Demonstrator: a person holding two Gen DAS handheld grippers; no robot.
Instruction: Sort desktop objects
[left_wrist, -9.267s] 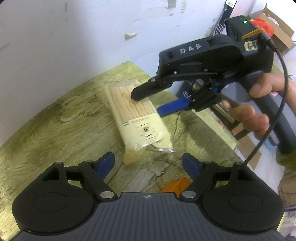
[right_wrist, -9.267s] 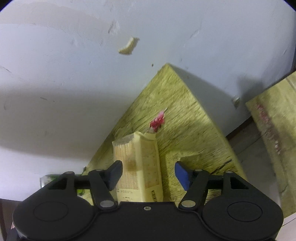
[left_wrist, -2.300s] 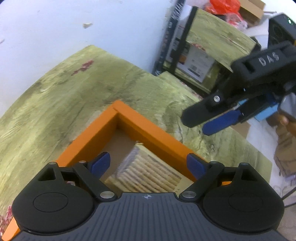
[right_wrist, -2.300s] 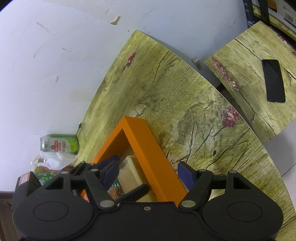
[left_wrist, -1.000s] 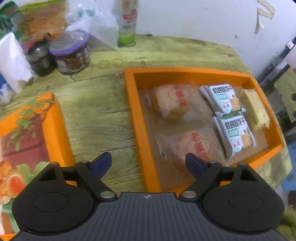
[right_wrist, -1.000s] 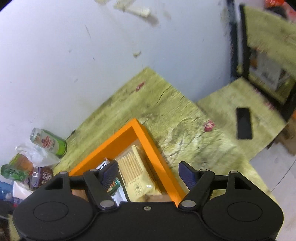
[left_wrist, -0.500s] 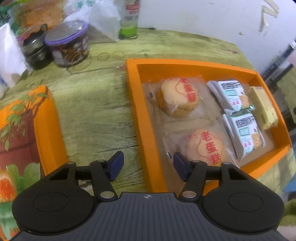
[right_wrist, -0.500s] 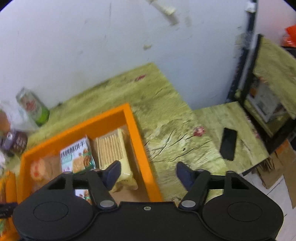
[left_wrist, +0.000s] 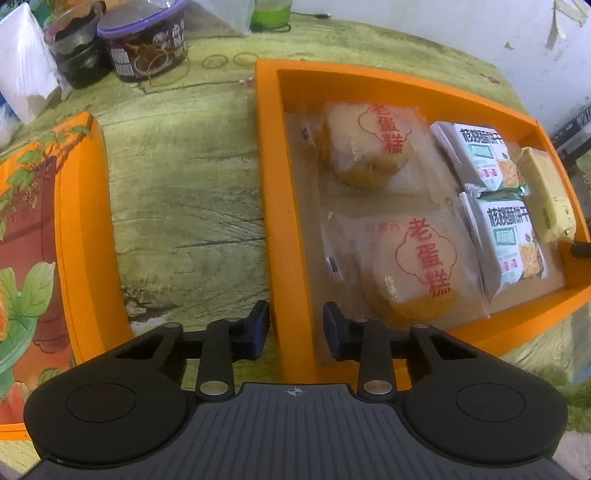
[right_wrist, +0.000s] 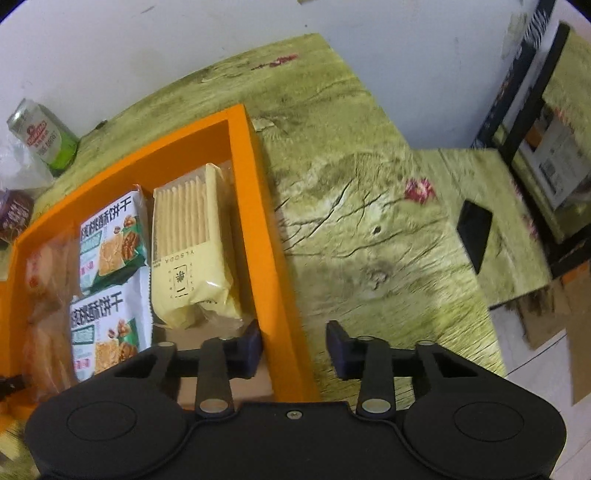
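An orange tray (left_wrist: 284, 206) lies on the green wood-print table. It holds two round cakes in clear wrappers (left_wrist: 402, 258), two white-green biscuit packs (left_wrist: 506, 236) and a yellow cracker pack (left_wrist: 546, 195). My left gripper (left_wrist: 295, 328) straddles the tray's left wall, one finger on each side, jaws partly closed with a gap. My right gripper (right_wrist: 293, 345) straddles the tray's right wall (right_wrist: 273, 236) in the same way, next to the cracker pack (right_wrist: 192, 243). Neither finger pair visibly presses the wall.
An orange lid with a printed picture (left_wrist: 44, 236) lies left of the tray. Jars (left_wrist: 147, 40), a white bag and a green can (right_wrist: 44, 136) stand at the back. A lower side table with a black phone (right_wrist: 474, 232) is at the right.
Both grippers have come down onto the tray's opposite side walls and their jaws have narrowed. The cracker pack, earlier on the table, lies in the tray.
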